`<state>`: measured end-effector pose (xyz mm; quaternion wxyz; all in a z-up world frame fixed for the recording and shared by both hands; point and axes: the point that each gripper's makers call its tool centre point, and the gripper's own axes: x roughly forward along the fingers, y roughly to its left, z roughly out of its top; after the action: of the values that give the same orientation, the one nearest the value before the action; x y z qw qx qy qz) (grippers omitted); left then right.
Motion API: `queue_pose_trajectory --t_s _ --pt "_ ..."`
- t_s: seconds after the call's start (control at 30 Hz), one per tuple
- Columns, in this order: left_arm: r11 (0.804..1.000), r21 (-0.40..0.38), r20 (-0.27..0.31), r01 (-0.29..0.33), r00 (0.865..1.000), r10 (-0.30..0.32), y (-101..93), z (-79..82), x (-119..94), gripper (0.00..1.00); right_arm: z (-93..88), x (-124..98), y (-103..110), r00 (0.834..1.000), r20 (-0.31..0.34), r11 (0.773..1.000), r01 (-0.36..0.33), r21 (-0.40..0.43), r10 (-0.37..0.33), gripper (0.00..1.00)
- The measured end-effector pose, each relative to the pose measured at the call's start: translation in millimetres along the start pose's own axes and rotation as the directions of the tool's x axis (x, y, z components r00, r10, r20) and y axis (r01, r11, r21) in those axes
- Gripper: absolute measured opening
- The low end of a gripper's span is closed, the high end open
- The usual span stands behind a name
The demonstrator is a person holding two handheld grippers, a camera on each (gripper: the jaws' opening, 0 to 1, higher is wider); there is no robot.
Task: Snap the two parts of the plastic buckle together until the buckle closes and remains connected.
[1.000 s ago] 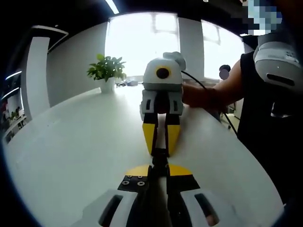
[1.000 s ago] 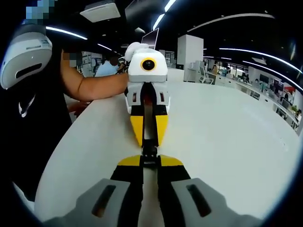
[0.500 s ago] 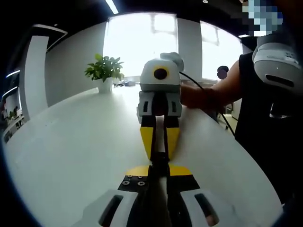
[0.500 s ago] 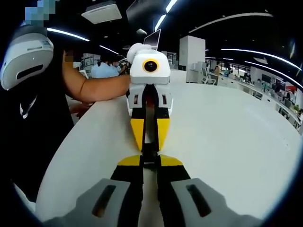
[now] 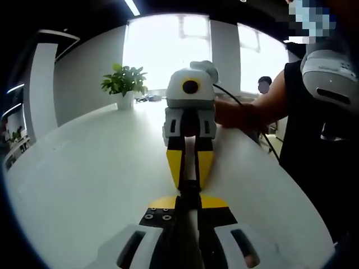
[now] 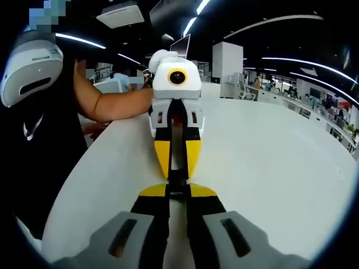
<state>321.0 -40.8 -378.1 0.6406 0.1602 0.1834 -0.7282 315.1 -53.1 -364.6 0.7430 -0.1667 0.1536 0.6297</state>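
The black plastic buckle sits pinched between two grippers that face each other tip to tip above the white table. My left gripper is shut on its near end, yellow tips pressed to the black plastic. Opposite it, the right gripper points toward me, shut on the far end. In the right gripper view the buckle is a short black piece between my right gripper and the left gripper. The jaws hide the joint between the two parts.
A potted plant stands at the far end of the table. A person's forearm reaches in to the right gripper, with a black cable beside it. Another forearm holds the left gripper. The table curves away on both sides.
The two grippers have come slightly closer together along their shared line, so less of the black buckle shows between the yellow tips.
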Motion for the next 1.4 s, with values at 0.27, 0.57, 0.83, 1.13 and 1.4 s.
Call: queue_pose_trajectory --t_s 0.27,0.57,0.83,1.13,1.4 --pt "1.000 -0.005 0.009 0.002 1.000 -0.002 2.2 2.1 1 0.08 -0.9 2 -1 1.000 -0.003 1.000 -0.001 0.002 0.001 0.09" --pt "1.000 0.005 0.007 -0.002 1.000 0.002 2.3 3.0 0 0.09 -1.4 4 -1 1.000 -0.003 1.000 -0.004 0.008 0.004 0.09" --pt "1.000 -0.002 0.007 -0.005 1.000 0.005 1.7 3.7 0 0.10 -1.7 7 -3 1.000 -0.002 1.000 -0.005 0.014 0.005 0.09" --pt "1.000 -0.012 0.008 -0.018 1.000 0.019 3.4 2.2 -4 0.15 -1.4 9 -3 1.000 -0.002 1.000 -0.006 0.015 0.007 0.09" --pt "0.999 -0.018 0.030 -0.051 0.998 0.051 8.9 4.9 -7 0.22 -1.4 9 -4 1.000 0.000 1.000 -0.004 0.018 0.004 0.09"
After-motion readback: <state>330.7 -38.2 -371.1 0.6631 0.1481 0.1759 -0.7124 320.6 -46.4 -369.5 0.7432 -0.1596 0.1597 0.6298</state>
